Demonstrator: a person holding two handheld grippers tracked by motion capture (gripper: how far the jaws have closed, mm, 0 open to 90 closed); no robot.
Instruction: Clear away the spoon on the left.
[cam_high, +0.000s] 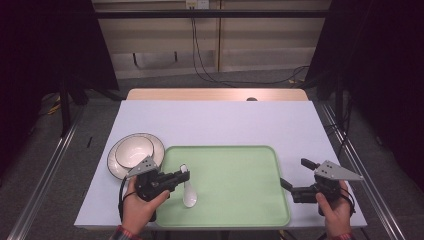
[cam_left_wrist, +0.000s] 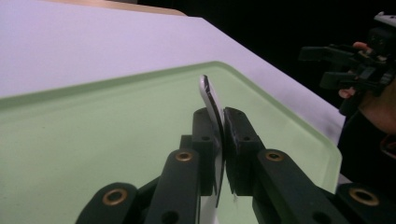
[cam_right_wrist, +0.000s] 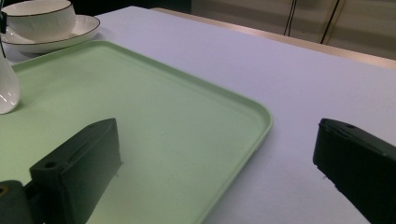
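The white spoon (cam_high: 188, 189) is held by its handle between the closed jaws of the left gripper (cam_high: 184, 176). Its round end rests on the green tray (cam_high: 235, 200), near the tray's left side. The jaws of the right gripper (cam_high: 296, 177) are held wide apart, with nothing between them, over the tray's right edge.

The spoon could be dropped. Its handle is thin, smooth and curved, and in the left gripper view just a short part of it is pinched between the pads (cam_left_wrist: 205, 135). If it were lifted fast or tipped, it could slide out and knock on the tray, and it might chip. If it were swung to the left, the bowl (cam_high: 134, 151) on its plate (cam_high: 118, 167) could be hit, since they sit just beside the tray.

The tray lies on a pale table (cam_high: 215, 122) with a wooden strip at the far edge. Past the table, a grey floor, black cables and a light wall are seen. Dark curtains hang at both sides.
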